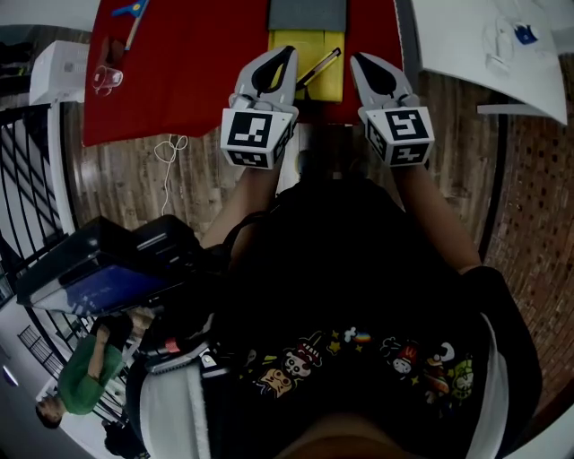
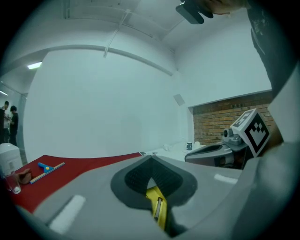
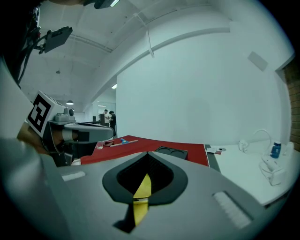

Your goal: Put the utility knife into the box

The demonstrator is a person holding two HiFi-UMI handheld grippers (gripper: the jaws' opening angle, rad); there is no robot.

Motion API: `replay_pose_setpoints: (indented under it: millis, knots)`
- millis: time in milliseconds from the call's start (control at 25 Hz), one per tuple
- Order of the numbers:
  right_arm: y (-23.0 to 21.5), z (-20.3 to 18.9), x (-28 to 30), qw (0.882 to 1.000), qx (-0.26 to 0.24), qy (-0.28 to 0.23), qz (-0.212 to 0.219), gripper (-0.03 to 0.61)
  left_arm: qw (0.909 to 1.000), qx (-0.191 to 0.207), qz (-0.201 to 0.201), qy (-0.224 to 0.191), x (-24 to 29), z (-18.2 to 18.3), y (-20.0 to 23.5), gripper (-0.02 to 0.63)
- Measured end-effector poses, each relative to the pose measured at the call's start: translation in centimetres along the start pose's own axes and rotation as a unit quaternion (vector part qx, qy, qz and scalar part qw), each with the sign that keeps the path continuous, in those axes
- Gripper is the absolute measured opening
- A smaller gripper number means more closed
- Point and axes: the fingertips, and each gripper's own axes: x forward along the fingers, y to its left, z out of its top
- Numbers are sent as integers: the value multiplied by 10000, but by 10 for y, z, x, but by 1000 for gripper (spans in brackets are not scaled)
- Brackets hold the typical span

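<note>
A yellow box [image 1: 308, 49] lies on the red cloth [image 1: 179, 63] at the table's near edge. The utility knife [image 1: 320, 66], dark and slim, rests slantwise across its top. My left gripper [image 1: 287, 52] hovers just left of the box, jaws shut with nothing between them. My right gripper [image 1: 356, 58] hovers just right of it, also shut and empty. In the left gripper view, the yellow box and knife [image 2: 158, 208] show through the gap behind the closed left gripper [image 2: 151, 157]. The right gripper [image 3: 148, 153] shows only a strip of yellow box [image 3: 140, 192].
A grey tray [image 1: 308, 13] sits behind the yellow box. A blue-handled tool [image 1: 130, 11] and a small clear item [image 1: 106, 79] lie at the cloth's left. A white box [image 1: 58, 70] stands further left, a white table [image 1: 484, 36] at right, a white cord [image 1: 169, 152] on the wood.
</note>
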Motion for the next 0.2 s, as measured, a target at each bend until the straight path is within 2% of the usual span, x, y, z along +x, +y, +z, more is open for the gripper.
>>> replay_pose_setpoints:
  millis: [200]
  knots:
    - [2,-1,7,9999,-35,-22,-113,21,9999,-15,124,66,0,-8,9,0]
